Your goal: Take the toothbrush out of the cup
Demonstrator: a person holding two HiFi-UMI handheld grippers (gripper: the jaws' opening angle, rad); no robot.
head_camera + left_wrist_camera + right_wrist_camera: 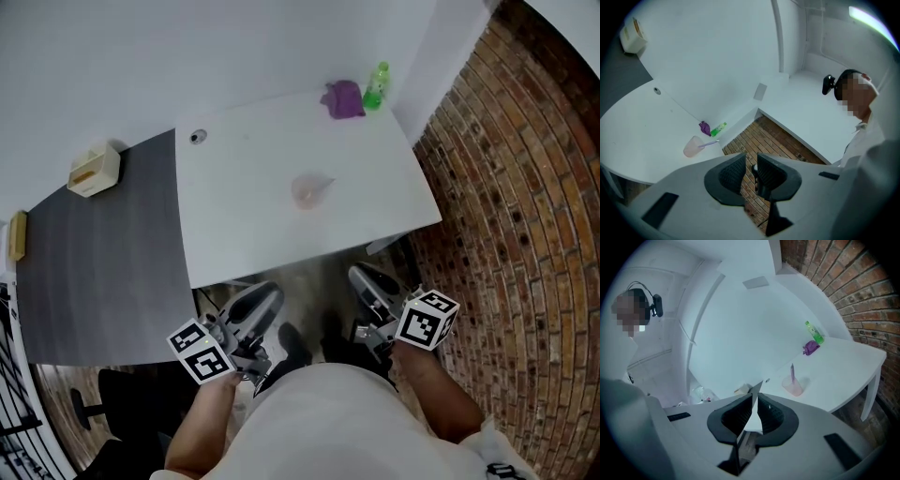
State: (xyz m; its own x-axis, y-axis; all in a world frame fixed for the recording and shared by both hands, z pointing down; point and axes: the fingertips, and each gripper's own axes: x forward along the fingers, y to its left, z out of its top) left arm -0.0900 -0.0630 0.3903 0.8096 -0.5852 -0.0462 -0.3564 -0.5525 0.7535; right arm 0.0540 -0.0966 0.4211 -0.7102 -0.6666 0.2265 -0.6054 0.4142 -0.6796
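Note:
A translucent pink cup [307,190] stands near the middle of the white table [244,234]. In the left gripper view the cup [693,146] holds a pale purple toothbrush [708,144] that sticks out of its mouth. In the right gripper view the toothbrush [792,371] rises from the cup [793,387]. Both grippers hang off the table's near edge, well short of the cup. The left gripper [269,292] [750,159] has its jaws a little apart with nothing between them. The right gripper [362,277] [755,397] is shut and holds nothing.
A purple object [343,98] and a green bottle [377,86] sit at the table's far right corner. A dark grey table [94,262] on the left carries a white box [94,169]. Brick floor [525,234] lies to the right. White walls stand behind.

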